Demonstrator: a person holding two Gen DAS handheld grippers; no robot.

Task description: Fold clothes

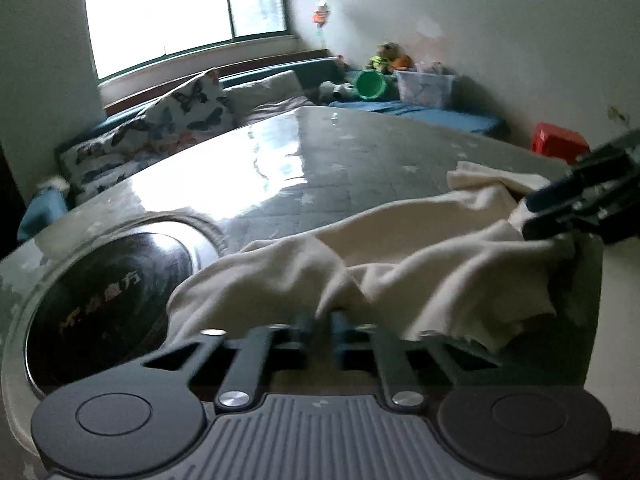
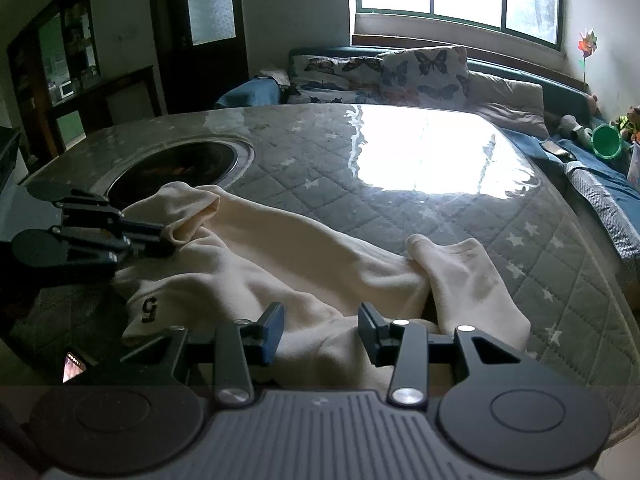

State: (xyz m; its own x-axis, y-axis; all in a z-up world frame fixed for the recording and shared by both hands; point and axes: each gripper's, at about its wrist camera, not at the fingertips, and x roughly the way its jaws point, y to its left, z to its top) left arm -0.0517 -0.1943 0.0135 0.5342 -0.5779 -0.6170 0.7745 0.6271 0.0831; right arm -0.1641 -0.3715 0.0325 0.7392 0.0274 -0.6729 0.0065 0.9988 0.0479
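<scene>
A cream sweatshirt (image 2: 280, 248) with a dark "5" print (image 2: 149, 307) lies crumpled on the quilted grey table cover (image 2: 360, 200). It also shows in the left wrist view (image 1: 400, 256). My left gripper (image 1: 322, 322) is shut on a fold of the cream cloth near a sleeve; it also shows in the right wrist view (image 2: 160, 240) at the left. My right gripper (image 2: 320, 332) is open, its jaws wide apart over the near edge of the garment. It enters the left wrist view (image 1: 532, 212) from the right.
A round black cooktop (image 2: 176, 172) is set into the table at the left, beside the sleeve. Butterfly pillows (image 2: 384, 72) and a sofa stand behind the table under the window. A green bucket (image 2: 606, 140), a clear box (image 1: 424, 86) and a red stool (image 1: 558, 142) are at the right.
</scene>
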